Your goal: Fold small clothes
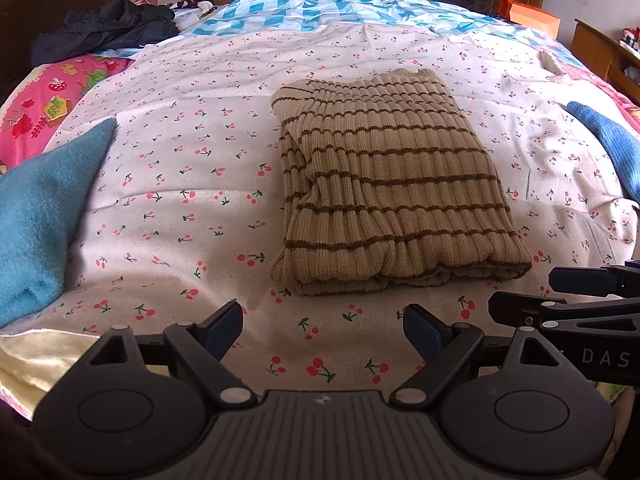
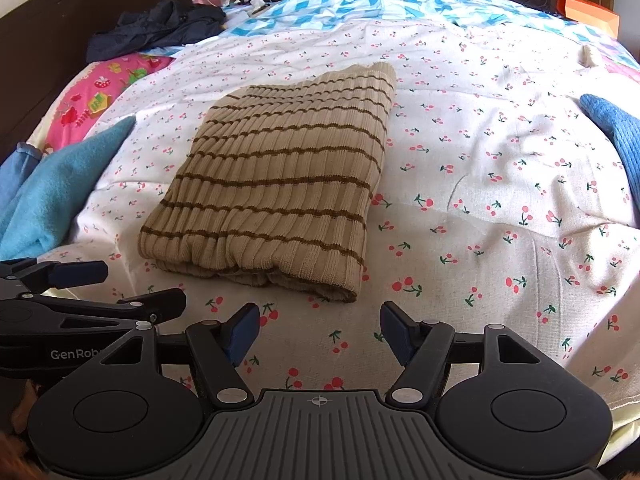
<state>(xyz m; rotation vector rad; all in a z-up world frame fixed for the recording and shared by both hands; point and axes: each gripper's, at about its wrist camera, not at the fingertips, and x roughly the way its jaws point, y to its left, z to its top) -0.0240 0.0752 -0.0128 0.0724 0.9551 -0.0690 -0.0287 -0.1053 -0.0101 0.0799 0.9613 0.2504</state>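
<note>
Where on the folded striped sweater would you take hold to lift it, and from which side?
Grip the thick rolled near edge of the striped sweater, coming in low from the front. All layers bunch together there, facing both open hand-held grippers, so one pinch should catch the whole fold.

Both wrist views low, sharing sweater [image 1: 384,176]

Both grippers are matte black plastic. The left gripper [image 1: 323,330] has a ribbed grey base plate with a small emblem, too faint to read, flanked by two round black discs. Angled black link arms with silver rivets carry two fingers with dark blue pads [image 1: 422,332]. The right gripper [image 2: 320,334] is built the same, with a crosshair mark on its plate. White lettering on the bodies reads "GenRob" and "DAS", both cut off.
</note>
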